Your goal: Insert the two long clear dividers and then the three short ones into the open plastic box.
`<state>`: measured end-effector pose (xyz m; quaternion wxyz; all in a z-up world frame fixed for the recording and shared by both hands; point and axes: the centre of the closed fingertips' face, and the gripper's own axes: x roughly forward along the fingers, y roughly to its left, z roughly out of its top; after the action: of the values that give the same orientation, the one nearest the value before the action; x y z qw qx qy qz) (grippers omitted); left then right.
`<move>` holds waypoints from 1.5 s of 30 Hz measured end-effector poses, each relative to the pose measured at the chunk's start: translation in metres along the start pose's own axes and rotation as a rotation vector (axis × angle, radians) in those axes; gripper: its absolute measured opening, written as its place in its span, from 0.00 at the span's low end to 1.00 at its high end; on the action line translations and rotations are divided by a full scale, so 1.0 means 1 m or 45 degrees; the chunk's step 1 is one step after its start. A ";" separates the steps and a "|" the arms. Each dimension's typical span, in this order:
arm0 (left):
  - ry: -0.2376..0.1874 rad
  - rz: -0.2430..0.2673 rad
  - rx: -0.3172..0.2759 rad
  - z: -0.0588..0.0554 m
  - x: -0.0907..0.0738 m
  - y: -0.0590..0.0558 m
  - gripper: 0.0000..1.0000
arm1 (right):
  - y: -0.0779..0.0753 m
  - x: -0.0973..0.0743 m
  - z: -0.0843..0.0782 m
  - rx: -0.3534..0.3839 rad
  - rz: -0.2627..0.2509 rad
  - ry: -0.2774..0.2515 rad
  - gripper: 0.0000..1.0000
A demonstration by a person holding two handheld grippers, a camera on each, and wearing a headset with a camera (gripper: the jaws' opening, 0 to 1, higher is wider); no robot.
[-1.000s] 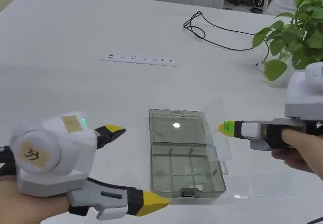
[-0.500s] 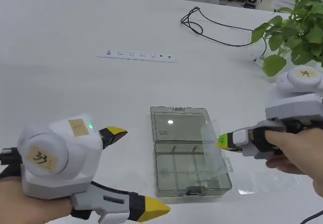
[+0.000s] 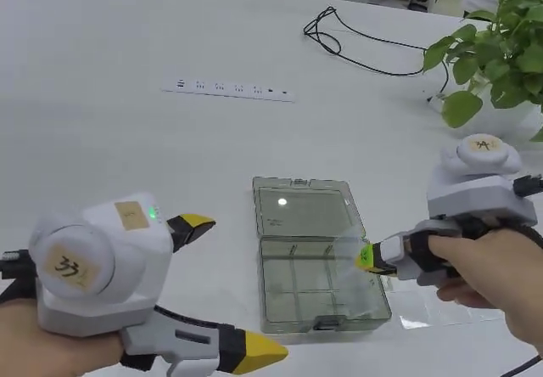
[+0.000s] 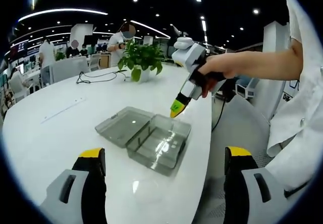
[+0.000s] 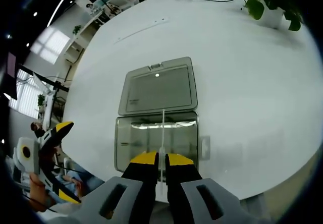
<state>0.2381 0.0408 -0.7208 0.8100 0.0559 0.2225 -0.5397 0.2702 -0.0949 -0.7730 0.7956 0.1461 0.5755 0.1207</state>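
Box (image 3: 305, 211) smoky translucent plastic, glossy, catching light; divider (image 5: 163, 128) clear thin plastic; table (image 3: 110, 156) smooth matt white.

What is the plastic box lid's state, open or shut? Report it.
Open. The lid lies folded back flat on the table, leaving the box compartments exposed.
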 end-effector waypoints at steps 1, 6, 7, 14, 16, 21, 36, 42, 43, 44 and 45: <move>-0.003 -0.003 -0.003 0.001 0.000 0.000 1.00 | -0.001 0.001 -0.001 -0.003 -0.005 0.004 0.06; -0.009 -0.001 -0.016 0.001 -0.001 0.000 1.00 | -0.002 0.006 -0.005 0.007 -0.010 0.013 0.06; -0.008 -0.002 -0.019 0.000 -0.001 -0.001 0.99 | -0.002 0.007 -0.005 0.004 -0.014 0.014 0.06; -0.006 -0.007 -0.024 0.000 0.000 -0.001 0.99 | -0.002 0.010 -0.007 -0.007 -0.022 0.020 0.06; -0.006 -0.008 -0.025 0.000 0.000 -0.001 0.99 | -0.003 0.011 -0.007 -0.003 -0.022 0.022 0.06; -0.009 -0.011 -0.030 0.000 0.001 -0.002 0.98 | -0.003 0.013 -0.008 -0.008 -0.025 0.027 0.06; -0.001 -0.016 -0.037 0.000 0.003 -0.003 0.98 | -0.001 0.013 -0.003 -0.144 -0.068 0.018 0.06; 0.000 -0.020 -0.039 0.001 0.004 -0.004 0.98 | -0.006 0.013 0.000 -0.160 -0.079 0.018 0.06; -0.001 -0.019 -0.039 0.001 0.004 -0.003 0.98 | -0.005 0.013 0.000 -0.147 -0.066 0.019 0.06; 0.000 -0.019 -0.040 0.001 0.005 -0.003 0.97 | -0.006 0.014 0.000 -0.151 -0.072 0.019 0.06; 0.001 -0.019 -0.042 0.001 0.005 -0.003 0.97 | -0.006 0.014 0.001 -0.152 -0.074 0.019 0.06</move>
<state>0.2375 0.0351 -0.7215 0.8066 0.0412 0.2322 -0.5421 0.2751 -0.0959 -0.7873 0.8017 0.0806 0.5772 0.1329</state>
